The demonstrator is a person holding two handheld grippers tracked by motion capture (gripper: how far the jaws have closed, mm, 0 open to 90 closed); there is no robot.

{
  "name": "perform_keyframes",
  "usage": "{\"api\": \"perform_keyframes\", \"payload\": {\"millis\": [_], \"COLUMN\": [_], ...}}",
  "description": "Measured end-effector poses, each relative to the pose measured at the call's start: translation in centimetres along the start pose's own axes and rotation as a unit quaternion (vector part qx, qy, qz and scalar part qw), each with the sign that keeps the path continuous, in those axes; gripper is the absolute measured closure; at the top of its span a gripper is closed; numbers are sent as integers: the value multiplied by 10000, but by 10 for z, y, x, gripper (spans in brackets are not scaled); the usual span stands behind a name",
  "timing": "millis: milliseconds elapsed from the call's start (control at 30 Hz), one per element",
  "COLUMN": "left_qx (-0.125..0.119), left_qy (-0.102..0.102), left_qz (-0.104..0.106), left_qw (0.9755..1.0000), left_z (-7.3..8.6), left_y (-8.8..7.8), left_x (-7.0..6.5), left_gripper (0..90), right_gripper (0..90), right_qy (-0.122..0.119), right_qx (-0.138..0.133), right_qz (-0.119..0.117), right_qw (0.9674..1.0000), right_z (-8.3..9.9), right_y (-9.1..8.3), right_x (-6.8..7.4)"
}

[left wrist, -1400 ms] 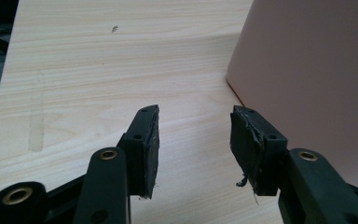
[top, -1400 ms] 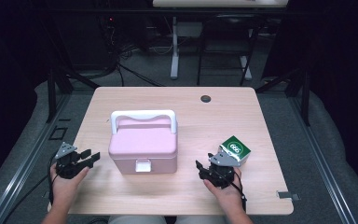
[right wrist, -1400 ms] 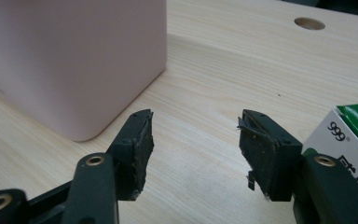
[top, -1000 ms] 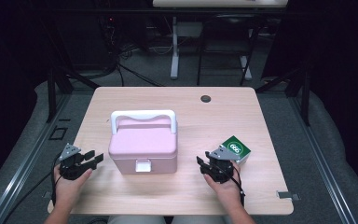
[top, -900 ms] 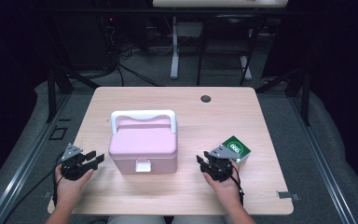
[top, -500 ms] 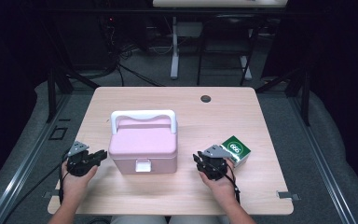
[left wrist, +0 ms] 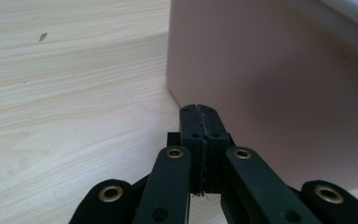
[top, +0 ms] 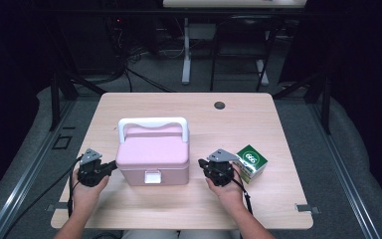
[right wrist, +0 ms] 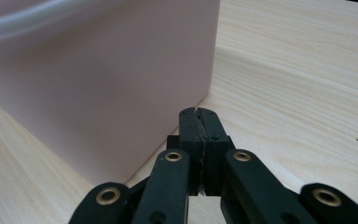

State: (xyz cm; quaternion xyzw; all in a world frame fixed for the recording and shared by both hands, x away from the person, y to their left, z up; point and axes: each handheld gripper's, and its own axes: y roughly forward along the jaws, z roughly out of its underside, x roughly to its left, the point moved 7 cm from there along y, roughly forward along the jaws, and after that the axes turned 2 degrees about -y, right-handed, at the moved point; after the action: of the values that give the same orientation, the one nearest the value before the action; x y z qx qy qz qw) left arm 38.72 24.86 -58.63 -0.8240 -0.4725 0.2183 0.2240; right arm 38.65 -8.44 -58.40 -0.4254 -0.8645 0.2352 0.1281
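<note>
Black left gripper (top: 113, 165): jaws just closed, pressed together, nothing between them; tips just beside the left wall of the pink lidded box (top: 152, 158), contact not clear. Box sits on the wooden table (top: 258, 124), between the two grippers. Right gripper (top: 202, 163): jaws also just closed on nothing, near the box's right wall. Green carton (top: 251, 161) just behind that gripper.

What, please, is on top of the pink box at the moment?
A white handle arches over the closed lid of the pink box; nothing else rests there. Its inside is hidden by the lid.
</note>
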Motion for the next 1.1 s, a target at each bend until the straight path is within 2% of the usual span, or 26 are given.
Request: {"api": "perform_keyframes", "payload": {"millis": [167,200,267,367,433,567,633,667,733,833,867,1033,1100], "left_qx": [10,7,13,-25,-65,-75,-88,-85,-70,-12,-11,20,72], "left_qy": [119,177,161,13,90,136,122,63,-51,82,96,-28,1], "left_qz": [101,15,-30,44,108,164,163,179,245,173,171,278,319], "left_qw": [9999,9998,9999,10000,9999,9997,9998,9998,9997,9998,9998,9996,9995], "left_z": [-2,-2,-3,-3,-4,-4,-3,-3,-3,-3,-3,-2,-1], "left_y": [4,4,5,5,4,6,7,7,6,5,5,4,2], "left_x": [-10,-11,-11,-13,-19,-26,-29,-30,-33,-36,-36,-39,-41], "left_gripper": [900,900,900,900,900,900,900,900,900,900,900,900,900], "right_gripper": [900,900,900,900,900,900,900,900,900,900,900,900,900], "right_qy": [102,108,92,116,170,138,83,184,190,141,213,164,149], "right_qx": [-59,-82,-112,-171,-177,-240,-227,-213,-212,-198,-192,-161,-111], "right_qz": [-66,-74,-58,-66,-140,-138,11,19,34,144,131,161,157], "right_qw": [9999,9999,9999,9998,9996,9995,9997,9996,9996,9996,9995,9996,9997], "right_z": [-2,-3,-4,-6,-7,-9,-9,-9,-9,-9,-9,-8,-8], "right_y": [-1,-2,-3,-4,-3,-3,-5,-7,-8,-9,-9,-11,-14], "right_x": [0,1,2,3,7,12,13,12,12,11,11,11,12]}}
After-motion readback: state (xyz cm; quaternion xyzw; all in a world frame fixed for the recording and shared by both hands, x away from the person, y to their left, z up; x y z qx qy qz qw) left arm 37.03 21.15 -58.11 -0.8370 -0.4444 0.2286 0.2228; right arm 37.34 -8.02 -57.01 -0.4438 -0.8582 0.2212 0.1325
